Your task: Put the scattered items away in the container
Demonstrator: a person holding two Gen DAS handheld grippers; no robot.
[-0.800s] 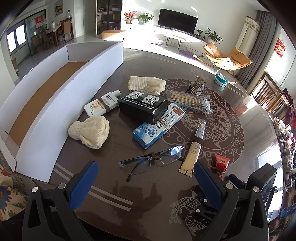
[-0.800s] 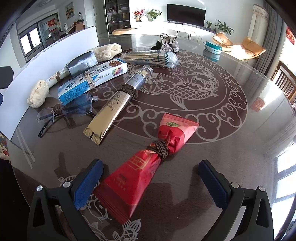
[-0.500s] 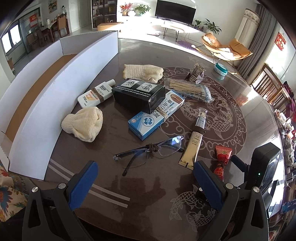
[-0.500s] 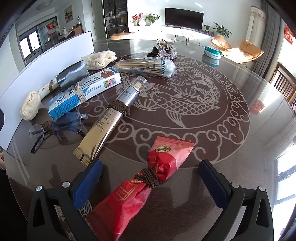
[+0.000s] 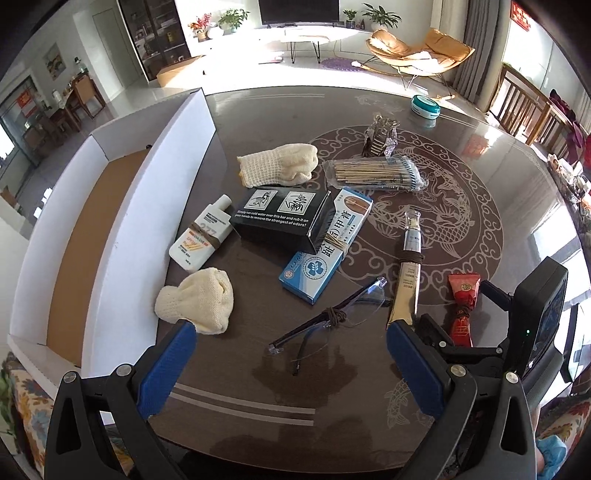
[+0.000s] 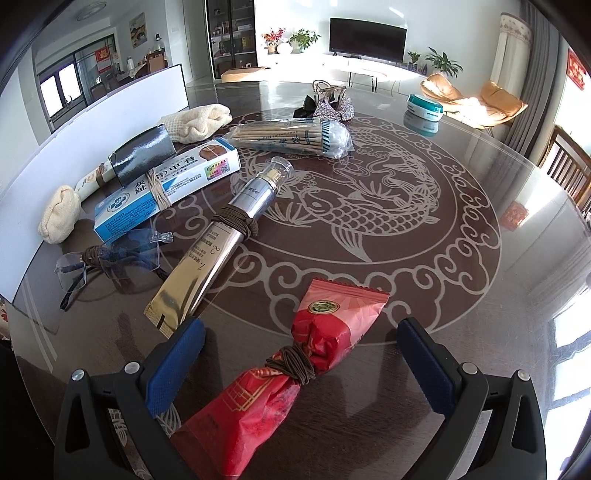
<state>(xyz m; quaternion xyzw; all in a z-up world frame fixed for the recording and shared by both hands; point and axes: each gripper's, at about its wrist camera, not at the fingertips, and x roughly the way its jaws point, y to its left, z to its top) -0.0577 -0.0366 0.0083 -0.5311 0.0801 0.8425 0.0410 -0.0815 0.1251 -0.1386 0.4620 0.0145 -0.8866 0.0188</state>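
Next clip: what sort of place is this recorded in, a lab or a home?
Most likely a home living room: a television stands on a low white unit, an orange lounge chair sits by the curtains, and potted plants stand alongside. The work happens on a round dark table.

One white cardboard container (image 5: pixel 122 236); two cream knitted cloths (image 5: pixel 199 304) (image 5: pixel 280 164); two printed boxes, one black (image 5: pixel 280 218), one blue (image 5: pixel 325 247); one white bottle (image 5: pixel 201 236); one pair of glasses (image 5: pixel 332 317); two tubes, gold (image 6: pixel 218 243) and red (image 6: pixel 291 365); one chopstick bundle (image 5: pixel 373 173); one teal tin (image 5: pixel 425 106); one foil wrapper (image 5: pixel 380 136)
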